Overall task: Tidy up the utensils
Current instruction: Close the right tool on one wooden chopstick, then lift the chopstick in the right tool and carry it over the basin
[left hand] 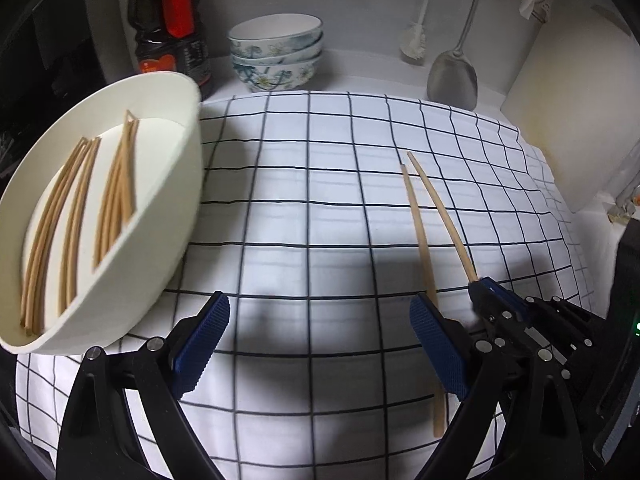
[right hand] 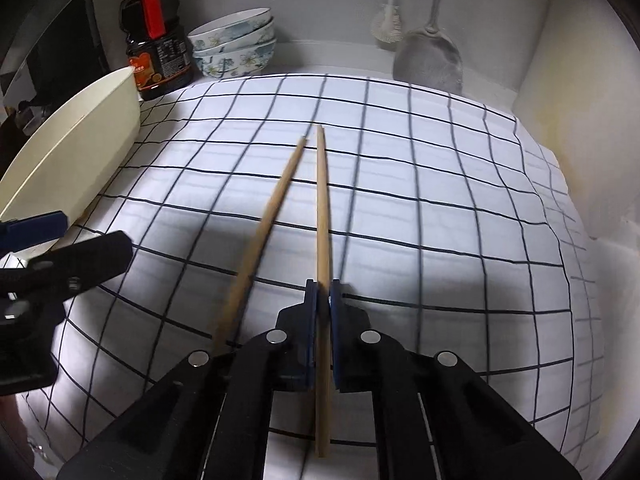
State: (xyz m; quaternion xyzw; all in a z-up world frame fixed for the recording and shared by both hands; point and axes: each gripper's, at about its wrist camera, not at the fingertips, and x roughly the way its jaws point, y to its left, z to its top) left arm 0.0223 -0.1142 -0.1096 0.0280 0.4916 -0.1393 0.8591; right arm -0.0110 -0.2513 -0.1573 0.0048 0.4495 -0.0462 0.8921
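My right gripper (right hand: pixel 323 286) is shut on a wooden chopstick (right hand: pixel 322 200) and holds it just above the checked cloth (right hand: pixel 440 208); it also shows in the left wrist view (left hand: pixel 482 286) with that chopstick (left hand: pixel 440 216). A second chopstick (right hand: pixel 272 216) lies on the cloth just left of it, and shows in the left wrist view (left hand: pixel 422 248). My left gripper (left hand: pixel 320 320) is open and empty over the cloth. A cream oval tray (left hand: pixel 168 208) at the left holds several chopsticks (left hand: pixel 76 216); its wall shows in the right wrist view (right hand: pixel 80 152).
At the back stand a dark sauce bottle (left hand: pixel 170 24), stacked flowered bowls (left hand: pixel 276 50), a hanging brush (left hand: pixel 416 40) and a metal spatula (left hand: pixel 454 76). A cream board (left hand: pixel 568 100) leans at the right. A dark appliance (left hand: pixel 628 280) sits at the right edge.
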